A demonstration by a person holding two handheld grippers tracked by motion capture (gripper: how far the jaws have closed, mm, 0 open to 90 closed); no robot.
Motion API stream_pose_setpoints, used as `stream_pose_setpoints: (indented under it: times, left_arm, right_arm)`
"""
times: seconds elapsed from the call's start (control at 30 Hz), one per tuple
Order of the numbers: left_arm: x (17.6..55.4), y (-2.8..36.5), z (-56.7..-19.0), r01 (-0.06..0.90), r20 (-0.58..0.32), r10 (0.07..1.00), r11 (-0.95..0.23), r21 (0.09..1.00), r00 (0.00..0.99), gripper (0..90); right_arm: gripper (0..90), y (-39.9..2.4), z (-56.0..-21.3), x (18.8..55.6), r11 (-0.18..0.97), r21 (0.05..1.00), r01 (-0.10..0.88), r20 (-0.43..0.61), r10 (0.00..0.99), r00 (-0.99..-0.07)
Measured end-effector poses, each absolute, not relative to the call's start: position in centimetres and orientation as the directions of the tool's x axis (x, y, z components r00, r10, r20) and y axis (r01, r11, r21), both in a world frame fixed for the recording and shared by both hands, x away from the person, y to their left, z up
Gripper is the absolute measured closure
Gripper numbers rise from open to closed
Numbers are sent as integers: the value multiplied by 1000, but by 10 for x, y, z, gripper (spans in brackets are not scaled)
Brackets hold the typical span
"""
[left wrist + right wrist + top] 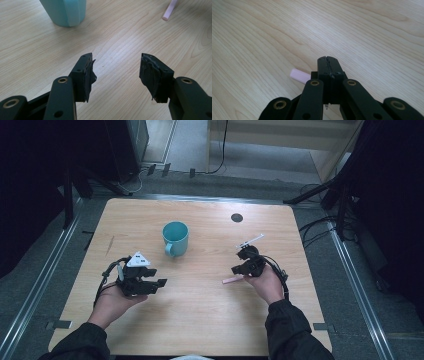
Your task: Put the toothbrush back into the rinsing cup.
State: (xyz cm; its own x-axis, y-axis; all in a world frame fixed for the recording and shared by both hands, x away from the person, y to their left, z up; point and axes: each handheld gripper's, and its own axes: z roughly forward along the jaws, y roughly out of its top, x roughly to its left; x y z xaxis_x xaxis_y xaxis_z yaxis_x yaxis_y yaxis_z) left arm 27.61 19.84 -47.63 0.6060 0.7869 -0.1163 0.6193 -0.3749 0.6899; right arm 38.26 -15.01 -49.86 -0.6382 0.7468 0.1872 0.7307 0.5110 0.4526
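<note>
**A:** Since the right hand-held gripper [239, 265] is clenched tight with its jaws pressed together, did it actually get the pink stick [299, 75]?

**B:** Can't tell for sure. From the right gripper view the stick pokes out just beside the shut jaws, low against the worktop [200, 320], so it might be pinched or just lying there. It's right of centre, well apart from the teal mug [175, 238] farther back.

**A:** And the left one?

**B:** Left hand-held gripper [116, 72] is released, nothing between the jaws, parked near-left. I'd say barely started; the stick hasn't gone anywhere near the mug yet.
</note>
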Motion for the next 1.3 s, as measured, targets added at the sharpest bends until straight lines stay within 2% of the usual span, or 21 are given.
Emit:
stream_pose_setpoints:
  times: [0.3,0.63,1.3]
  left_arm:
    - [276,199,-477,624,-118,791,-372,687,601,446]
    - [277,199,-478,628,-115,788,-383,677,605,444]
    - [278,197,-479,625,-116,781,-390,676,614,443]
  right_arm:
    - [900,-131,-507,381,558,428,711,173,722,-670]
    - [900,-129,-513,379,578,389,717,173,719,-673]
    - [900,-162,-509,345,600,351,719,185,708,-681]
